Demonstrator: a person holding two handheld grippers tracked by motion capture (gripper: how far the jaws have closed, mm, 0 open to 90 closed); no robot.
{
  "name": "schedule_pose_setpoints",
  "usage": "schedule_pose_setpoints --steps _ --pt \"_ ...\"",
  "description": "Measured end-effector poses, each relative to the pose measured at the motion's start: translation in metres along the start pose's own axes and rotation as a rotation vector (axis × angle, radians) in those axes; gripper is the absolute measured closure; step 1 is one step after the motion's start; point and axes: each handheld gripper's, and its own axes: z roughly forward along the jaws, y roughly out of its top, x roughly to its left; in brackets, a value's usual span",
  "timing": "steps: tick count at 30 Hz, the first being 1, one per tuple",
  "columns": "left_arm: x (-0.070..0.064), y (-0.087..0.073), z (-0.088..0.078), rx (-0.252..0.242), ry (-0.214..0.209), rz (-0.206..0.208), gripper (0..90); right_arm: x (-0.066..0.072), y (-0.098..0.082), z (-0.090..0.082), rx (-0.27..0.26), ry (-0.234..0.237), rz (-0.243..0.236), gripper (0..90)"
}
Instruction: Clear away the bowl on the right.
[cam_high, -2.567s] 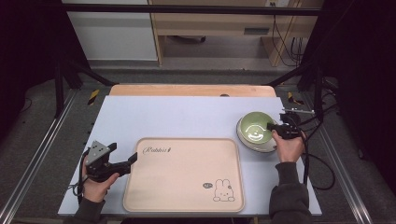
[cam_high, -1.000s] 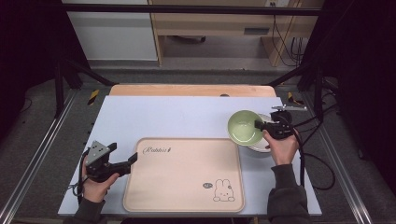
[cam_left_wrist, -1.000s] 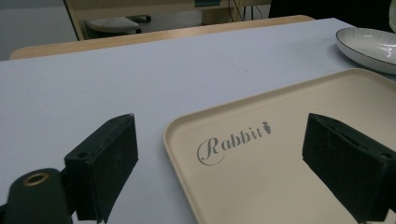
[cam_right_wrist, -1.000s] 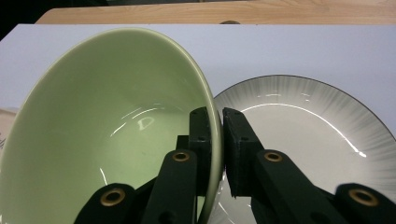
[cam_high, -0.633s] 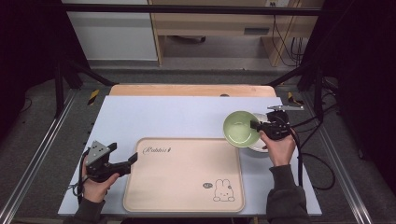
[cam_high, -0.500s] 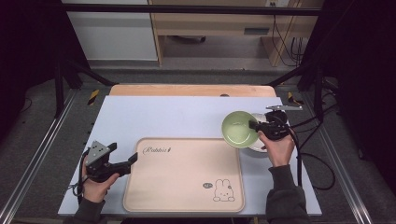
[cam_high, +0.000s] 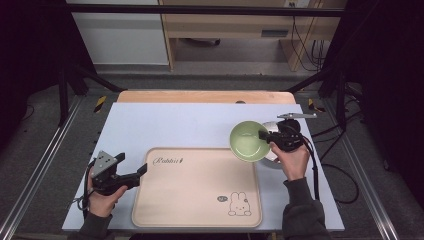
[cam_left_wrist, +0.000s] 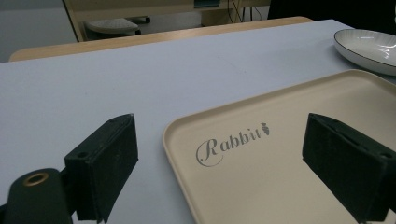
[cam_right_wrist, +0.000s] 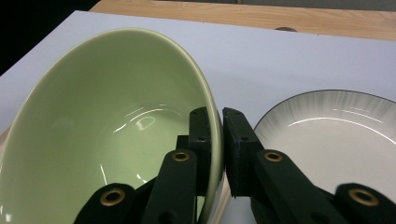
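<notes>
Right gripper (cam_right_wrist: 215, 154): clamped on the rim of the green bowl (cam_high: 248, 141), one jaw inside, one outside.
Green bowl: held tilted above the worktop (cam_high: 190, 125), over the tray's far right corner, just beside the white plate (cam_right_wrist: 336, 135).
Left gripper (cam_high: 131, 177): jaws wide apart, holding nothing, resting at the left edge of the beige tray (cam_high: 197, 187).
Risk: the thin rim pinch on a glazed, tilted bowl could slip, so the bowl might swing or drop onto plate or tray.
Change: earlier the bowl sat in the plate; now it is lifted clear, nearer the tray.
</notes>
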Motion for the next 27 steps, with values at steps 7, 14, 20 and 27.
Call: schedule_pose_setpoints --steps 7,14,20,27 --pt "0.0 0.0 0.0 -0.003 -0.001 0.0 10.2 0.015 0.002 0.001 0.002 0.036 -0.036 82.7" --pt "0.0 0.0 -0.001 -0.003 -0.001 0.001 10.2 0.023 0.001 0.004 0.015 0.063 -0.048 82.7" --pt "-0.001 0.001 -0.001 -0.005 -0.001 0.002 10.2 0.03 0.001 0.006 0.02 0.091 -0.065 82.7" --pt "-0.001 0.001 -0.001 -0.007 -0.001 0.0 10.2 0.045 0.0 0.014 0.045 0.122 -0.098 82.7"
